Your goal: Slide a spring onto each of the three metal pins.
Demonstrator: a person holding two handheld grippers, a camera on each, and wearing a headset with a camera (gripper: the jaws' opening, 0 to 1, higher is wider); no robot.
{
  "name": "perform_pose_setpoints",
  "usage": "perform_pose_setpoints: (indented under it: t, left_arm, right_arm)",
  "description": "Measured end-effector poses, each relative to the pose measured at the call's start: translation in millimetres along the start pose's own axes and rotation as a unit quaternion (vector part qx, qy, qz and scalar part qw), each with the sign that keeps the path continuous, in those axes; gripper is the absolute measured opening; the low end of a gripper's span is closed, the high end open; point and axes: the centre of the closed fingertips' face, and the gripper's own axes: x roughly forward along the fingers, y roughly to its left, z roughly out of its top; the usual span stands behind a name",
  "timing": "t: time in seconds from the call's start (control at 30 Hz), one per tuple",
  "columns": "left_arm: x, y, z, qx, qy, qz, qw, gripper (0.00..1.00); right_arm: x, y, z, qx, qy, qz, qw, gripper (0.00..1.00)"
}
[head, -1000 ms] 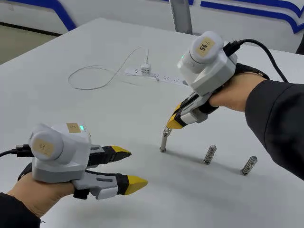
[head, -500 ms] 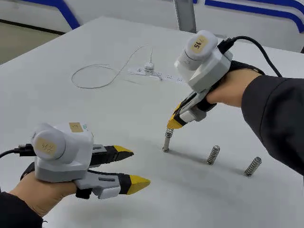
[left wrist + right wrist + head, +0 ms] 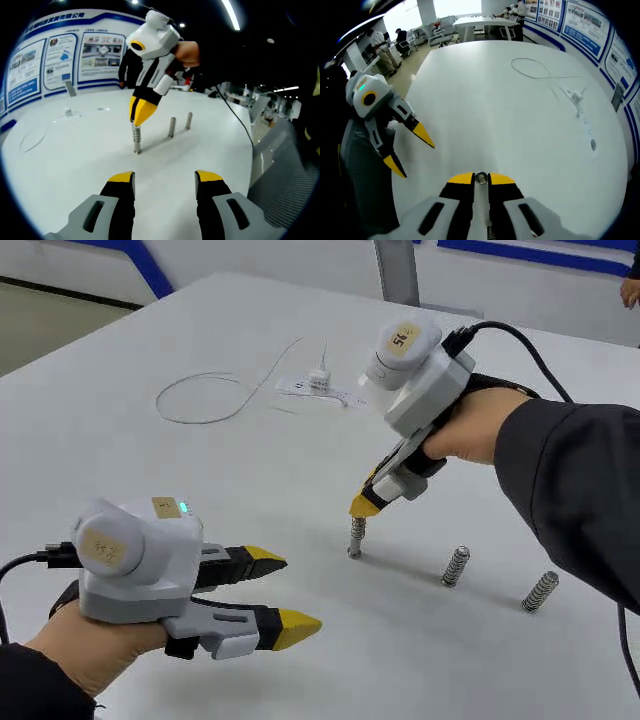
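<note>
The spring (image 3: 357, 528) sits on the upper part of the nearest pin (image 3: 353, 551), and the pin's lower shank shows bare above the worktop (image 3: 150, 490), so I judge this spring only partly seated. The right tool (image 3: 364, 506) is pressed together on the spring's top coils. In the right gripper view its yellow tips flank a small metal ring (image 3: 480, 177), which I take to be the top end of the spring or pin. I expect the spring to handle as a light, slick wire coil: soft along its axis, fairly stiff across it, and liable to buckle sideways or jump if squeezed hard and let go. Grip it lightly across the top coils, or bear down on the top coil and keep the force in line with the pin. The pin looks thin, rigid and upright. I cannot tell whether it is fixed to the worktop, so I treat it as likely to tip under side load. The middle pin (image 3: 456, 566) and the far pin (image 3: 540, 591) stand to the right, well apart, each already carrying a spring down its length. The left tool (image 3: 285, 592) hovers near me with its jaws spread, holding nothing, clear of all three pins. A power strip (image 3: 318, 390) lies farther back.
</note>
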Motion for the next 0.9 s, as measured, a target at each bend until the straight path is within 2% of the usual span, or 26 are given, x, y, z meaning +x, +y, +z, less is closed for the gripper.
perform_pose_setpoints:
  t: [0.33,0.9]
  left_arm:
    - [0.6,-1.7,-0.5,0.0,0.002,-0.002,1.0,0.49]
    - [0.9,-2.4,-0.8,0.001,0.005,-0.002,1.0,0.49]
  right_arm:
    - [13.6,5.3,-13.5,0.013,0.007,0.004,0.9999,0.12]
    - [19.6,9.7,-17.8,0.016,0.008,0.005,0.9998,0.12]
